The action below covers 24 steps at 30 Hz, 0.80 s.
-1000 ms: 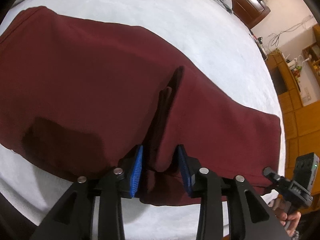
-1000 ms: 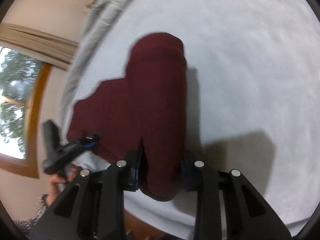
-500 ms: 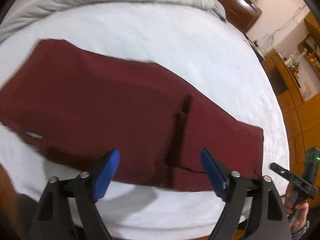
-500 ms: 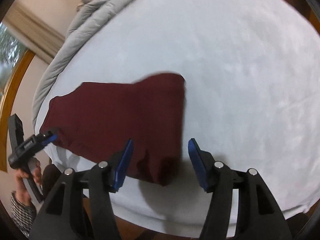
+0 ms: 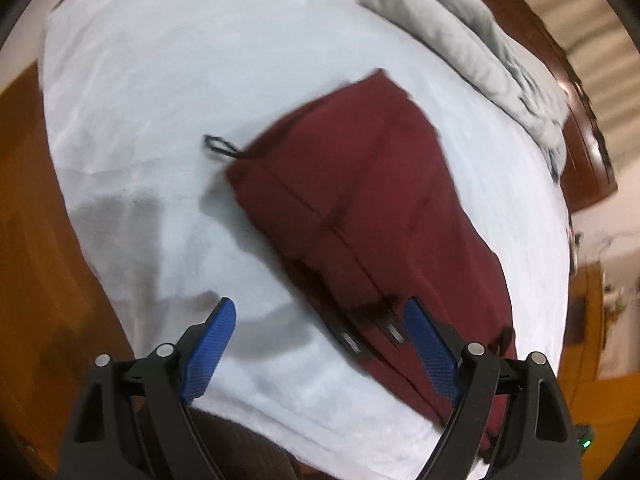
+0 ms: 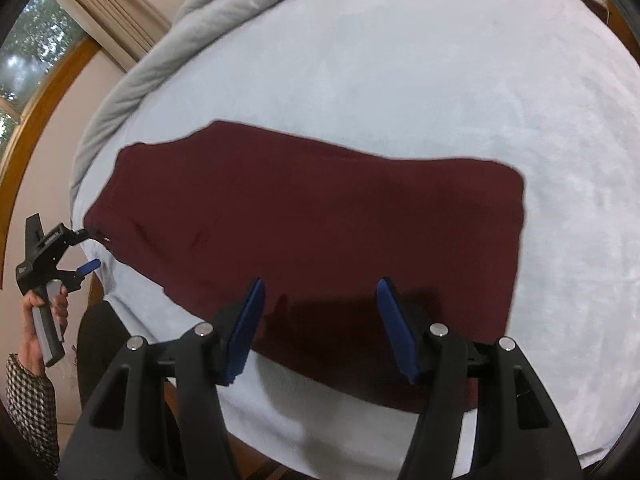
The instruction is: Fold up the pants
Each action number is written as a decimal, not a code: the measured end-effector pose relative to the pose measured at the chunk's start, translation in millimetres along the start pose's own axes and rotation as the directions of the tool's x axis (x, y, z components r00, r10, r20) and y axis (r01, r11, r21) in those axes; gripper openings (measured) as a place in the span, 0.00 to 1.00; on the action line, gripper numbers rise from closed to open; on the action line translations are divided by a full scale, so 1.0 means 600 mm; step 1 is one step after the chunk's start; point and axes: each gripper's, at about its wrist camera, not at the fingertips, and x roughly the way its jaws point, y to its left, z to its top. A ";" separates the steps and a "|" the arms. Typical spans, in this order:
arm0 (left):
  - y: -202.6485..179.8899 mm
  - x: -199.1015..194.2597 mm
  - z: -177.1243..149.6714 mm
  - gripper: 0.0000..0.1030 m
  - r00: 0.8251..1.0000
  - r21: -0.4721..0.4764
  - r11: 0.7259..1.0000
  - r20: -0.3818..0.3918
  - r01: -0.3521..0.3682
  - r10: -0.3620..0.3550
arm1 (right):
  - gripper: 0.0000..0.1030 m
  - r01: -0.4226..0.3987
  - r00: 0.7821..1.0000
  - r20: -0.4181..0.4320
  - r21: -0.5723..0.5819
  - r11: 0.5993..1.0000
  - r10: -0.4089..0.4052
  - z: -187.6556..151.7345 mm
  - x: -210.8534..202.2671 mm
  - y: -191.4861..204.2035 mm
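Pants (image 6: 320, 216), maroon, lie folded flat on the bed (image 6: 400, 60) near its front edge. Left tool (image 5: 318, 320) spread wide, gripping nothing, over the pants' waist end. Right tool (image 6: 320, 300) likewise spread, empty, above the pants' near edge.

Left wrist view: high, near the bed's (image 5: 168, 80) edge, looking steeply down along the left gripper (image 5: 318, 346), maroon pants (image 5: 372, 208) running away lengthwise toward the grey duvet (image 5: 460, 28). Right wrist view: close above the same near edge, facing across the pants (image 6: 320, 232) broadside over the right gripper (image 6: 320, 320). Shared: pants, white bed surface, duvet; the left gripper (image 6: 86, 250) shows at this view's left margin.
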 end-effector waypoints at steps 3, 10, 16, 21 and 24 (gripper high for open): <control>0.009 0.018 0.015 0.84 0.999 -0.039 0.999 -0.016 0.032 -0.033 | 0.57 0.015 0.999 -0.030 0.003 1.000 -0.015 -0.002 0.020 -0.001; 0.020 0.051 0.043 0.85 0.997 -0.132 0.989 -0.028 0.063 -0.067 | 0.56 0.023 0.999 -0.040 0.002 1.000 -0.023 -0.012 0.026 -0.012; -0.005 0.005 0.035 0.70 0.971 -0.084 0.968 0.070 0.236 -0.230 | 0.57 0.026 0.999 -0.042 -0.001 1.000 -0.026 -0.014 0.028 -0.013; 0.023 0.043 0.039 0.68 0.983 -0.139 0.973 0.027 0.184 -0.182 | 0.60 0.025 0.999 -0.043 -0.004 1.000 -0.025 -0.015 0.029 -0.011; 0.004 0.022 0.034 0.68 0.972 -0.106 0.967 0.069 0.231 -0.224 | 0.60 0.026 0.999 -0.044 -0.016 1.000 -0.027 -0.016 0.032 -0.011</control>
